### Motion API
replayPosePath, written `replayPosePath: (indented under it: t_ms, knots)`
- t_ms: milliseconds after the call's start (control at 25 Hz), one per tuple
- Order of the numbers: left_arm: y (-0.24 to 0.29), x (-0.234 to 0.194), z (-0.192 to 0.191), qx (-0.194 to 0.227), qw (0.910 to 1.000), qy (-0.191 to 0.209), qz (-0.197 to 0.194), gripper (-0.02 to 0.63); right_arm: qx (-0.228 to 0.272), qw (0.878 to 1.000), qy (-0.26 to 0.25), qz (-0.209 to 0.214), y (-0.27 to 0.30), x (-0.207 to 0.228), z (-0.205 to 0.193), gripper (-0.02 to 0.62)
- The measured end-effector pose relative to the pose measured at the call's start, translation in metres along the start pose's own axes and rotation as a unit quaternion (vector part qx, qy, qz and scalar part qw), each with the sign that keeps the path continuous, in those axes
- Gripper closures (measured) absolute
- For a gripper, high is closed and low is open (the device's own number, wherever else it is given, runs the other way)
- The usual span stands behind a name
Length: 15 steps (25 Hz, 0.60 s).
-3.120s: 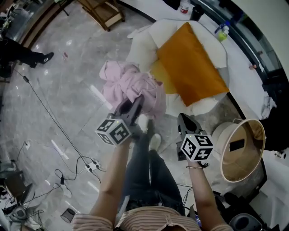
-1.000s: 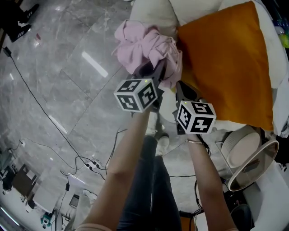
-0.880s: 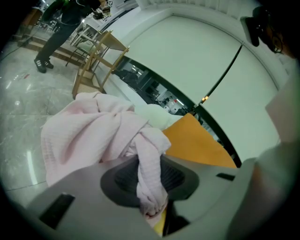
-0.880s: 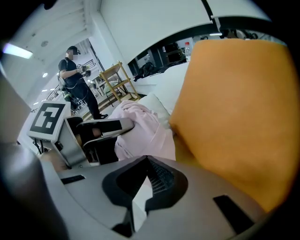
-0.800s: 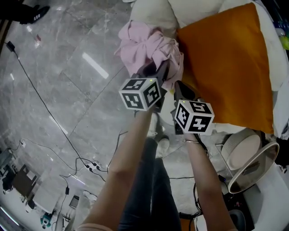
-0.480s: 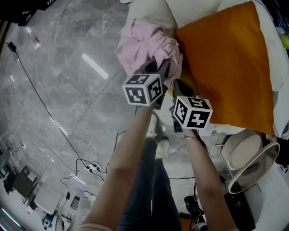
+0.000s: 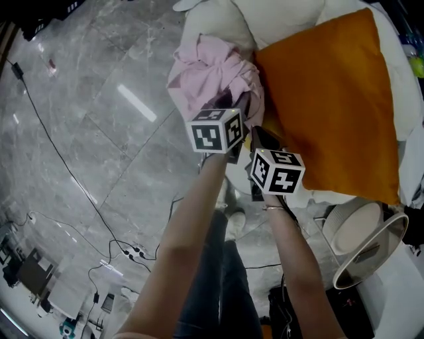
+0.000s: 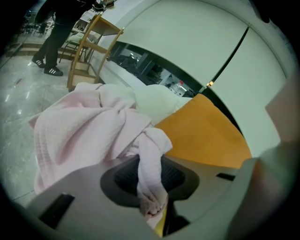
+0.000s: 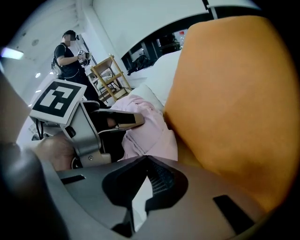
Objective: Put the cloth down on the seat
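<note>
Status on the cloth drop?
Left tool shut on pink cloth. Right tool shut, empty. Cloth bunched at seat edge, not released. Orange cushion alongside.

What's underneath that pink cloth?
Around the pink cloth, pinched by the left tool, the white seat and grey floor show. What lies directly beneath is covered, so whether it touches the seat can't be told.
</note>
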State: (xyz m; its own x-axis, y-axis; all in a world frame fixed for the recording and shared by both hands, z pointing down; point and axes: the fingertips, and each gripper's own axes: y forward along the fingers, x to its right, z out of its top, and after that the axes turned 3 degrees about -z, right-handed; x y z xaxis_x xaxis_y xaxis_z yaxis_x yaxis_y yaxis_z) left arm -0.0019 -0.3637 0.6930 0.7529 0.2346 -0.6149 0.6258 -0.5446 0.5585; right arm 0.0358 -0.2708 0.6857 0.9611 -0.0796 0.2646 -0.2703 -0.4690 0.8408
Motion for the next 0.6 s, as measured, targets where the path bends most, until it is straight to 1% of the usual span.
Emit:
replayPosePath:
  t_ms: [480,600]
  knots:
    - [0.014,-0.006,-0.006,-0.023,0.9993,0.027,0.012,0.497,-0.004,1.0,-0.007,-0.009,0.012,0.005,0.003,0.588]
    - [0.015,-0.006,-0.007,-0.024,0.9992,0.029,0.016,0.492,-0.004,1.0,-0.007,-0.011,0.012,0.006,0.003,0.588]
